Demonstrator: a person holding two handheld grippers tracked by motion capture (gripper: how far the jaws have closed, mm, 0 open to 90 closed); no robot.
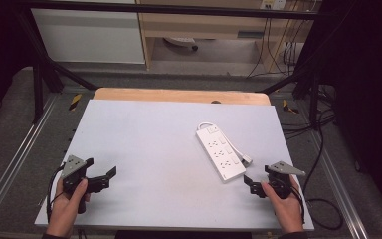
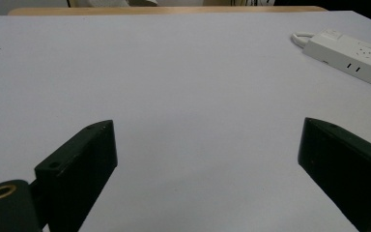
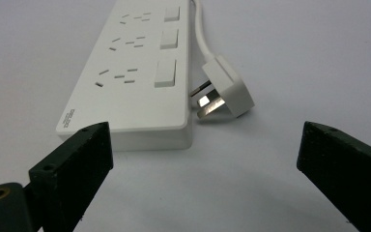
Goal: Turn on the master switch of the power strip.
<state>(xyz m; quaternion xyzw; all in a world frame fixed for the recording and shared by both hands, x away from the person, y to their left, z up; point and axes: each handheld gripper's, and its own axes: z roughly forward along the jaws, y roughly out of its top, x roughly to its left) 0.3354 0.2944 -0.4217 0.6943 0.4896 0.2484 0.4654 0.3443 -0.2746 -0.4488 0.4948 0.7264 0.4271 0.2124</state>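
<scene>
A white power strip with three sockets and three switches lies at an angle on the right half of the white tabletop. Its short cable loops back to a white plug lying beside the strip's near end. My right gripper is open, just short of that near end. In the right gripper view the strip and plug lie right ahead of the open gripper. My left gripper is open and empty at the near left; the strip shows at its far right.
A wooden table edge shows behind the white top. Black frame posts stand at both sides, and loose cables hang off the right side of the table. Shelving and a white cabinet stand farther back.
</scene>
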